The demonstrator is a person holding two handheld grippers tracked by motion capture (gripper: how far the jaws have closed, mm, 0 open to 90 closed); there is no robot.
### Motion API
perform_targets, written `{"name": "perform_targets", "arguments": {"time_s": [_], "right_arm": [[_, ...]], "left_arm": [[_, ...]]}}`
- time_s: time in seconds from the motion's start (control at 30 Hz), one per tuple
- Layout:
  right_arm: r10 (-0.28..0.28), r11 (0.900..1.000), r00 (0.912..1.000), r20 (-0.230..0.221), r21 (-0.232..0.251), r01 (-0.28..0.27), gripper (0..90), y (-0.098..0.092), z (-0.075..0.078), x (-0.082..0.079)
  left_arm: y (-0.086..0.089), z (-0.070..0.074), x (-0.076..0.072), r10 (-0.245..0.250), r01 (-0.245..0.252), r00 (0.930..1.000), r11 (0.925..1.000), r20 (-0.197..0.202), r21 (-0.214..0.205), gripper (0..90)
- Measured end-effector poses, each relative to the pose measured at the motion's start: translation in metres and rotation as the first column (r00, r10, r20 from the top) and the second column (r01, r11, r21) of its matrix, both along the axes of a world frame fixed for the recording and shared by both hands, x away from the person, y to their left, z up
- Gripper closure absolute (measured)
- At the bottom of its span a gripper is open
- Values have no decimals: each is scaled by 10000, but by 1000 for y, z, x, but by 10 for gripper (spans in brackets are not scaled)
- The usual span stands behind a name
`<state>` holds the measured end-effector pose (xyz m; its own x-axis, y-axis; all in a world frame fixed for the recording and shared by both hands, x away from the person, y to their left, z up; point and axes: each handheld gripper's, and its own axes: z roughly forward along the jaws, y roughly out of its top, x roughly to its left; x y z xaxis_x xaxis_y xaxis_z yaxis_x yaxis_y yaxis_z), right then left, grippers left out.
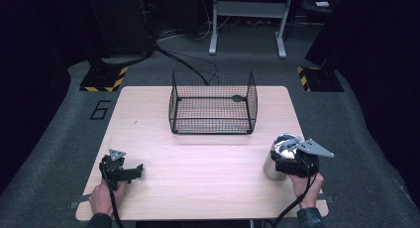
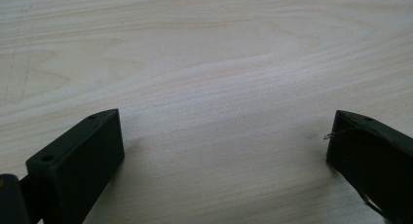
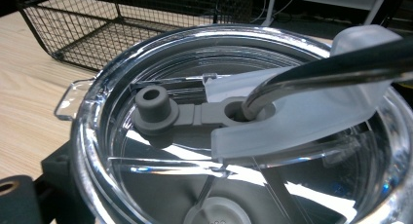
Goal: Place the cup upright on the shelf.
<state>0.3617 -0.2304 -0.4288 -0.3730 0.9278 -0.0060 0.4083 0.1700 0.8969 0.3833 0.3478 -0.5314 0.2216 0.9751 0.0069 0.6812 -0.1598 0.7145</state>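
Wooden table (image 1: 198, 188): near its right edge my right gripper (image 1: 289, 161) clamps the cup (image 1: 275, 158), rigid and slippery; left gripper (image 1: 130, 172) spread, empty.

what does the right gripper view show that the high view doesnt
Right gripper view alone: the tumbler's clear lid close up, with a grey rubber plug on a strap, a metal straw entering the lid hole, and a frosted flap.

High view alone: the left gripper resting open on the table, the person's hands, the grey floor, and the right gripper closed around the steel tumbler.

Both: the tumbler, the wire basket and the wooden table.
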Motion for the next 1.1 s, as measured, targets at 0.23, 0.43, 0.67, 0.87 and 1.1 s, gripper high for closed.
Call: {"name": "perform_targets", "arguments": {"time_s": [0.23, 0.43, 0.67, 0.87, 1.1], "right_arm": [[242, 9997, 9997, 95, -18, -242, 37, 4, 13, 0], [682, 9977, 9975, 178, -32, -681, 38, 11, 29, 2], [998, 9948, 9946, 284, 164, -1003, 38, 20, 44, 3], [1400, 9900, 9899, 226, 130, -1404, 38, 30, 53, 9], [1802, 9835, 9836, 75, 125, -1803, 38, 45, 62, 19]], "left_arm": [[0, 0, 0, -65, 65, 10000, 10000, 4, 36, 1], [0, -1, 0, 27, -26, 9999, 10000, 99, -57, 1], [0, -1, 0, 28, -28, 9999, 10000, 101, -59, 1], [0, -1, 0, 29, -29, 9999, 10000, 105, -53, 1], [-2, -1, 3, -130, 131, 9997, 9999, 196, -50, 2]]}}
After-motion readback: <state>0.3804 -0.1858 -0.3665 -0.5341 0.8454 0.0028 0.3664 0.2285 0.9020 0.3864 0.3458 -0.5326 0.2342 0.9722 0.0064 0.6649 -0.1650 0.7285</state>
